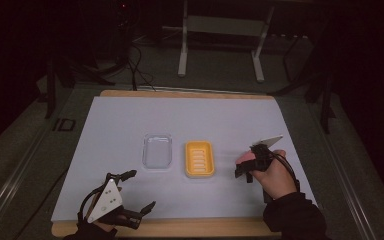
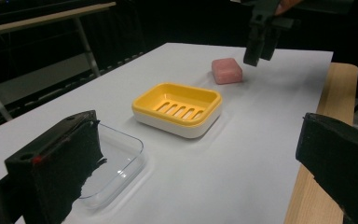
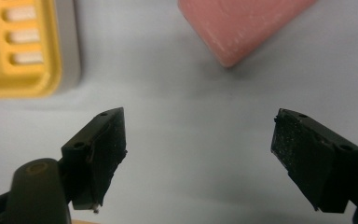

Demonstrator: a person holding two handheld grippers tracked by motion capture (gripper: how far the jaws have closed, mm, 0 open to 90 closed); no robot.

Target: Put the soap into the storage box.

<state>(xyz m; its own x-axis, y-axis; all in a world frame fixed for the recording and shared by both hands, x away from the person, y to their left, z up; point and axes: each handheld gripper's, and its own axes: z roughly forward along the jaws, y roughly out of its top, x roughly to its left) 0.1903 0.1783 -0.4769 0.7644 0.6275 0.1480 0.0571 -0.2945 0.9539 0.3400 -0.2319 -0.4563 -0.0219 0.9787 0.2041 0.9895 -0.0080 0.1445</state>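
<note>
High view: right gripper (image 1: 244, 172) hangs beside the yellow soap dish (image 1: 199, 159), left gripper (image 1: 140, 192) spread empty near the table edge. Left gripper view: pink soap bar (image 2: 227, 70) lies on the white sheet (image 2: 242, 154) past the dish. Right gripper view: jaws apart, nothing between, soap just ahead; looks light, firm, maybe slick, best pinched across its short sides

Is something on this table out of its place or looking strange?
Yes. The pink soap lies bare on the white sheet, beside the empty yellow soap dish rather than in it. The dish's clear lid lies apart too.
</note>
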